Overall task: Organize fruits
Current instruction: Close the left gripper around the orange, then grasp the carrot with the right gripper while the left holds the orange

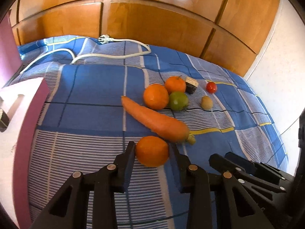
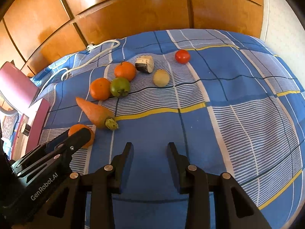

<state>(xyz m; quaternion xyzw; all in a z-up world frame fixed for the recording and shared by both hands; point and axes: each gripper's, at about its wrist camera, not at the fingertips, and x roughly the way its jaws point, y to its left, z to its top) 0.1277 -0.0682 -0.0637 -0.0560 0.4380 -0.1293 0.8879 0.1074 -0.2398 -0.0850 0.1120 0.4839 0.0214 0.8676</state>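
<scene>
An orange (image 1: pixel 152 151) lies on the blue checked bedspread (image 1: pixel 85 99), and my left gripper (image 1: pixel 152 147) is shut on it, a finger touching each side. In the right wrist view one left finger (image 2: pixel 78 135) covers part of that orange (image 2: pixel 90 139). A carrot (image 1: pixel 156 122) lies just beyond. Behind it sit two more oranges (image 1: pixel 156 96) (image 1: pixel 175 85), a green fruit (image 1: pixel 178 101), a brownish fruit (image 1: pixel 206 103) and a red tomato (image 1: pixel 211 87). My right gripper (image 2: pixel 150 146) hovers open over bare cloth, to the right of the left one.
A dark-and-cream block (image 2: pixel 144 64) sits among the fruits. A white cable with a plug (image 1: pixel 114 40) trails across the far side of the bed. A pink-edged white box (image 1: pixel 28 114) stands at the left. Wooden wardrobe doors (image 1: pixel 152 19) rise behind the bed.
</scene>
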